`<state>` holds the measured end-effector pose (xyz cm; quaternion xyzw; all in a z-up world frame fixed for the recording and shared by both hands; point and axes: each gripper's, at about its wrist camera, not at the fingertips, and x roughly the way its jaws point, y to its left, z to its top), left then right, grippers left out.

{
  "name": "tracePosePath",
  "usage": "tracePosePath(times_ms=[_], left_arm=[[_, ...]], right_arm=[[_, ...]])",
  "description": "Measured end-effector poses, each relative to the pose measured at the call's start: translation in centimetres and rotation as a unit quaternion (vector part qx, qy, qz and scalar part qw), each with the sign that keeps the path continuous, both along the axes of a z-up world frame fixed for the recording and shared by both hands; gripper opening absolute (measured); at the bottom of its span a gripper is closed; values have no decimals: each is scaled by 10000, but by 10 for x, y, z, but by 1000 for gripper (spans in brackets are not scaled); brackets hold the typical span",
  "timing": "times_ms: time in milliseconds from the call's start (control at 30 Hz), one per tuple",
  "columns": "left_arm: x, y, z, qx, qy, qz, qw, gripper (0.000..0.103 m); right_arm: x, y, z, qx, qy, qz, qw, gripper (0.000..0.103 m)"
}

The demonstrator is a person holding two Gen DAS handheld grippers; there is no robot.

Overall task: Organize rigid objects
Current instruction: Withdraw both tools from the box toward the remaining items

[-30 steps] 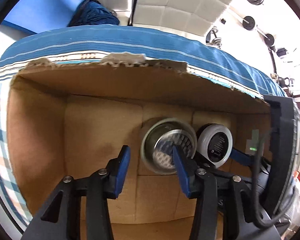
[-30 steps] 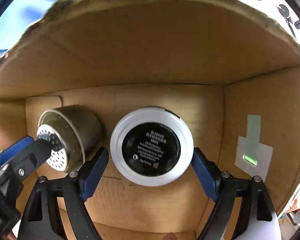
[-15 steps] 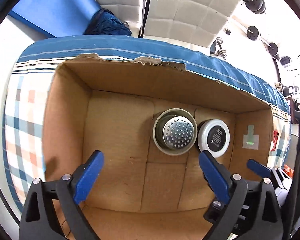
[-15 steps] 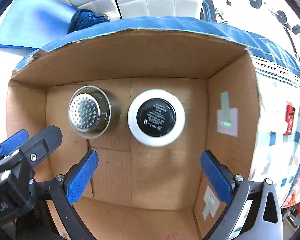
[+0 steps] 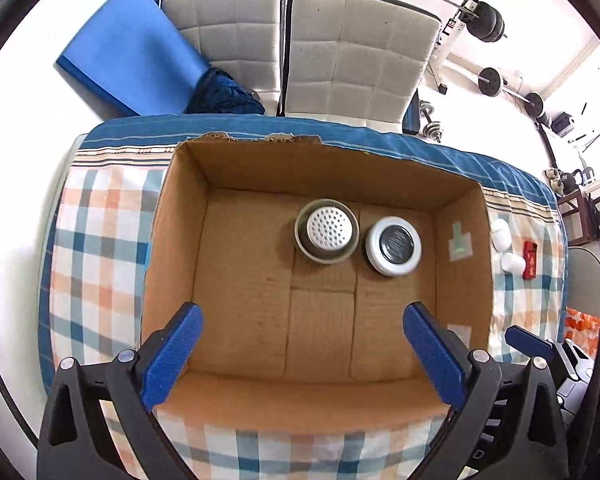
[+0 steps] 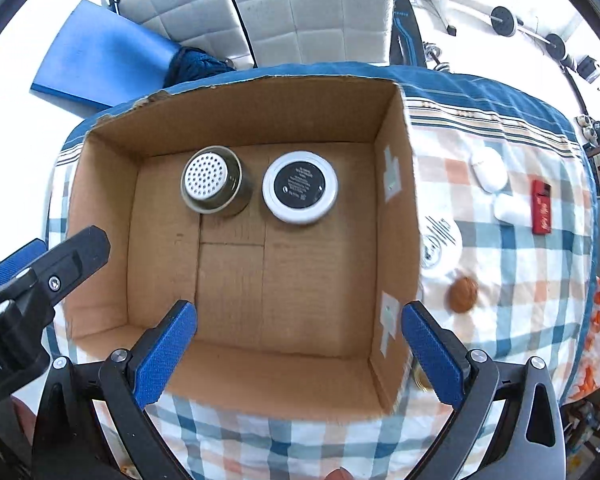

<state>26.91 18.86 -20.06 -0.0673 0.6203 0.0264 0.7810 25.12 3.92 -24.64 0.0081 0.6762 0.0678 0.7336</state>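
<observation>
Cardboard box fills your left wrist view, open-topped on a checked tablecloth. Your left gripper hangs above its near edge, jaws wide apart and empty. Two items sit side by side near the far wall: a perforated metal cup upside down, and just right of it a white-rimmed round case with a black label, too small to read. Beyond the box's right wall lie a red packet and white items.

From your right wrist view, your right gripper is also spread open and holds nothing. Loose things lie to the right of its jaws, outside the box: a round brown object nearest, a white disc with a black line logo, and the red packet with unreadable script, standing lengthwise away from you. Your right hand looks nearer them.
</observation>
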Motion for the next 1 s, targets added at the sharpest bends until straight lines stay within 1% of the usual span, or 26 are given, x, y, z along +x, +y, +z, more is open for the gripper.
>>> tracePosePath(times_ms=[233, 367, 433, 500, 567, 633, 700, 733, 767, 867, 933, 1000], left_arm=[[-23, -26, 34, 3, -245, -113, 9996, 103], [-29, -56, 52, -33, -349, -258, 9990, 103], [-28, -77, 57, -18, -369, -407, 9985, 103], [-24, -104, 60, -22, -381, -621, 9973, 103], [-17, -136, 56, -65, -365, -824, 9959, 103], [-10, -162, 46, -131, -305, -948, 9949, 103], [-3, -183, 32, -94, -215, -998, 9947, 103], [0, -194, 20, -41, -130, -1045, 9944, 103], [3, -203, 10, 87, -68, -1084, 9940, 103], [6, -219, -24, 656, 133, -1078, 9919, 103], [5, -217, -42, 1033, 249, -958, 9897, 103], [4, -209, -52, 1210, 296, -855, 9885, 103]], right_arm=[[-26, -21, 35, 287, -155, 86, 9994, 103], [-29, -51, 53, 365, -197, 36, 9991, 103], [-28, -74, 60, 382, -192, -47, 9991, 103], [-26, -106, 67, 366, -176, -204, 9990, 103], [-22, -137, 71, 260, -235, -394, 9986, 103], [-16, -169, 70, 108, -261, -608, 9977, 103], [-12, -198, 57, 59, -161, -838, 9963, 103], [-11, -208, 48, 38, -80, -916, 9958, 103], [-11, -217, 36, 86, 53, -994, 9950, 103], [-17, -230, -10, 262, 505, -1079, 9925, 103], [-25, -231, -41, 400, 818, -1108, 9897, 103], [-34, -227, -71, 532, 1093, -1158, 9858, 102]])
